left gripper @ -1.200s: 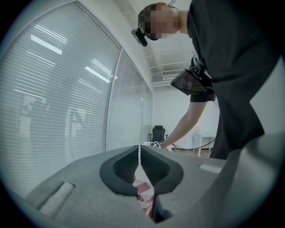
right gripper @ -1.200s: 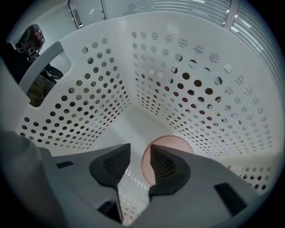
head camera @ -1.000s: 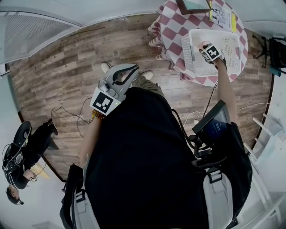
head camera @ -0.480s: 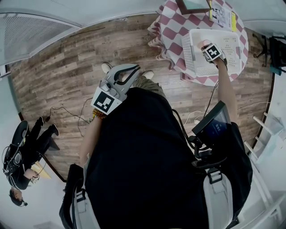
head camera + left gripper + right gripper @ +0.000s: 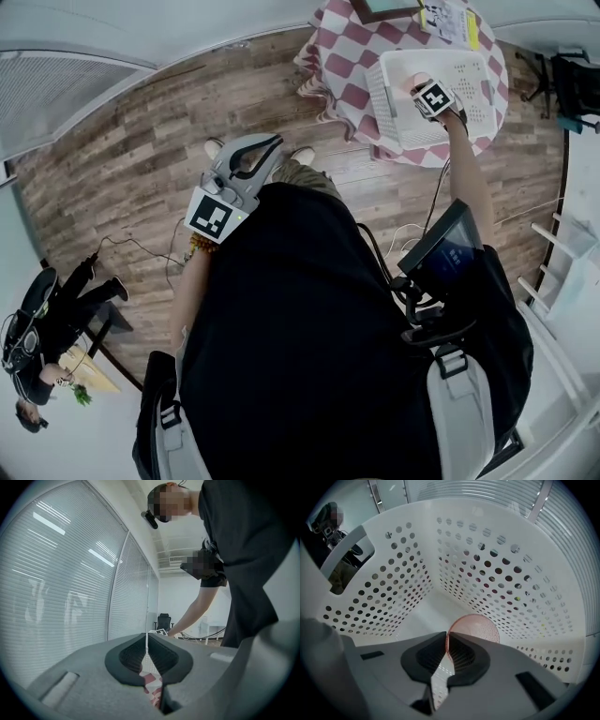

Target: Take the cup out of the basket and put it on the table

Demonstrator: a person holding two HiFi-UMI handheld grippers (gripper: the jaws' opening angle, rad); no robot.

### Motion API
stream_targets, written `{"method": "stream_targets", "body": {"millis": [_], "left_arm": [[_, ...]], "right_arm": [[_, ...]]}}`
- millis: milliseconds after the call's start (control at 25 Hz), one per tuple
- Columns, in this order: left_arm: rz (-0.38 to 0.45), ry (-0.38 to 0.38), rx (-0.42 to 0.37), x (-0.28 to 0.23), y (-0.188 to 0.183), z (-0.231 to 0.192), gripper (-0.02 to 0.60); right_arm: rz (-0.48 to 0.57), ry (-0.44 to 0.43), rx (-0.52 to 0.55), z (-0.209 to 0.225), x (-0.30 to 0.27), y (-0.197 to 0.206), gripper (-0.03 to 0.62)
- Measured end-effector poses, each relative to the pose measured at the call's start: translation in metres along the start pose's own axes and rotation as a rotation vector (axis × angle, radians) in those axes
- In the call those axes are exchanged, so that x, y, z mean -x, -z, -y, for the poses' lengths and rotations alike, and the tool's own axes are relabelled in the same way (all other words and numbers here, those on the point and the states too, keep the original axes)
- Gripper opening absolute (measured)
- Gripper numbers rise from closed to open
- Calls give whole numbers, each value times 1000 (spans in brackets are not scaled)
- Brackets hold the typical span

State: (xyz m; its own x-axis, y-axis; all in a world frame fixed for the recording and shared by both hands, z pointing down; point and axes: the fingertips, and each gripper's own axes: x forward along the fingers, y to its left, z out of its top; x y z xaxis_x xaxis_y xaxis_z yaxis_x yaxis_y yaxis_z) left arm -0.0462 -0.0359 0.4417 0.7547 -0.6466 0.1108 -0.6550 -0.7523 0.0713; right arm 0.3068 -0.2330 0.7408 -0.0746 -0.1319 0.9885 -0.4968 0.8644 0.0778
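In the basket (image 5: 393,597), the right tool (image 5: 446,640) had just closed, pinching the cup (image 5: 476,626) rim. Lifted, that thin hold might slip.

Translucent pink cup (image 5: 476,627), mouth upward, inside the white perforated basket (image 5: 487,569) near one wall; the basket rests on checkered table (image 5: 342,56).

We see a round table (image 5: 339,67) draped in red-and-white checks, carrying a white perforated basket (image 5: 392,112) directly beneath the right gripper (image 5: 429,96), with a brown-framed panel (image 5: 382,9) and printed papers (image 5: 448,19) just beyond it.
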Motion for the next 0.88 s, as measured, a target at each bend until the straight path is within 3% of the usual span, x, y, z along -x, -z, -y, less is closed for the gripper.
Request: {"method": "stream_targets", "body": {"millis": [880], "left_arm": [[-31,172,-36,-40,5,-14,6]], "right_arm": [[248,199,-111,21,82,-37,26]]}}
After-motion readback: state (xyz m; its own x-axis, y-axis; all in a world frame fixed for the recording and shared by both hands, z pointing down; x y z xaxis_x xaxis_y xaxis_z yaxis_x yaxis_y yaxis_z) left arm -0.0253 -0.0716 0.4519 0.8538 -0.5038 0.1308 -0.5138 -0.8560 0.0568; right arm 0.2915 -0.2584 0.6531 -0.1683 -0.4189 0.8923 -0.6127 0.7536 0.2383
